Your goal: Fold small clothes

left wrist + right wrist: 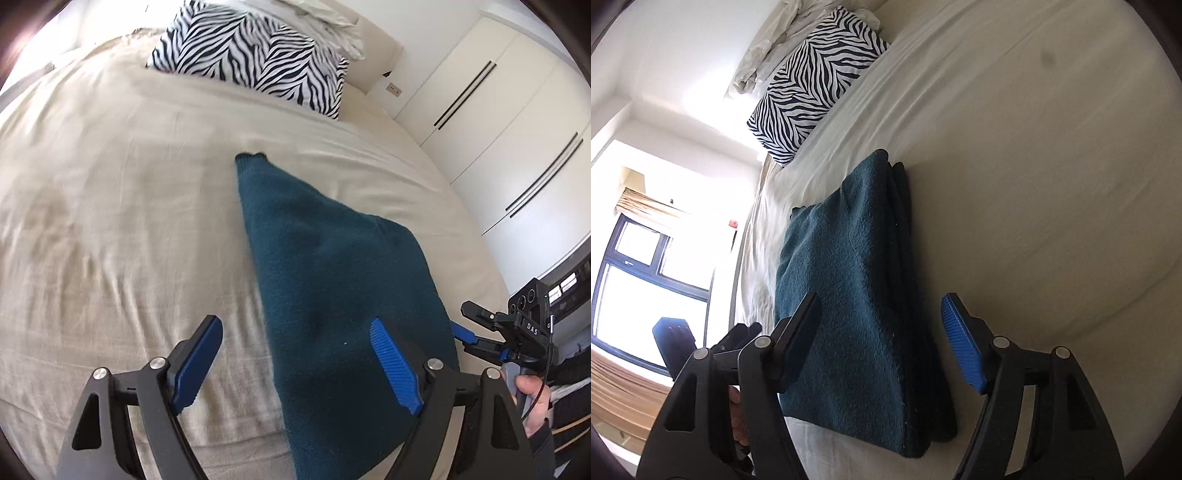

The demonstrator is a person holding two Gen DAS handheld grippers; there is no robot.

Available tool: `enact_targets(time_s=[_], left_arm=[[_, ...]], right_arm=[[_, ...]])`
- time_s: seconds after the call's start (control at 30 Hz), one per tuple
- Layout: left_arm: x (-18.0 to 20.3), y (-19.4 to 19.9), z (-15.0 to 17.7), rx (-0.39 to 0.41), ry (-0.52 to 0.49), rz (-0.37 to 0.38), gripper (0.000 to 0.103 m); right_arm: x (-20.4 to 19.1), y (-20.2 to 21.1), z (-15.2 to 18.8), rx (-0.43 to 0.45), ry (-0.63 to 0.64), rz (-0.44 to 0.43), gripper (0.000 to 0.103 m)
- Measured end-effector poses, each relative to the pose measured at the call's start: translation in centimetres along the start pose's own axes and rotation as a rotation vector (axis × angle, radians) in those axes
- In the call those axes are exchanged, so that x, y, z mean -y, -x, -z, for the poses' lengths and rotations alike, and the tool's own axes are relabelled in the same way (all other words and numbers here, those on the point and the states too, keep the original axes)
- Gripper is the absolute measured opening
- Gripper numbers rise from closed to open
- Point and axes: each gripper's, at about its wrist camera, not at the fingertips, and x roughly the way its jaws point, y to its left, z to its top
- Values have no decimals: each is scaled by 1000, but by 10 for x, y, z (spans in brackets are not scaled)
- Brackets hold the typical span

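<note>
while both grippers gape, teal garment folded, bedsheet around

Your left view cuts the sweater off at the bottom edge, and the left tool's right finger covers part of it. In your right view, the right tool's left finger hides the sweater's near left side. The bed is blurred there. The pillow hides part of the crumpled cloth.
</note>
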Motion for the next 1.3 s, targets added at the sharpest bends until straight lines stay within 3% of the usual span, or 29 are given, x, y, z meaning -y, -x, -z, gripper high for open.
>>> enact_targets(time_s=[0.13, 0.33, 0.43, 0.6, 0.7, 0.87, 1.07, 1.3], left_arm=[[0, -23, 3, -77, 20, 58, 83], [-3, -62, -2, -165, 106, 132, 74], [-5, -68, -9, -174, 123, 122, 64], [14, -64, -15, -184, 44, 61, 47], [17, -47, -11, -174, 23, 56, 42], [15, 3, 3, -121, -22, 29, 41], [-12, 84, 29, -64, -70, -5, 41], [-57, 143, 73, -28, -88, -81, 41]], right_arm=[[-1, -31, -13, -61, -3, 18, 61], [-7, -68, -29, -138, 4, 37, 40], [-12, -82, -35, -163, 20, 70, 33], [-40, -90, -32, -141, 122, 199, 23], [-68, -81, -23, -96, 200, 272, 21], [-129, -62, 2, -55, 310, 273, 20], [-190, -56, 59, -62, 362, 184, 20], [-243, -98, 135, -121, 384, 113, 20]])
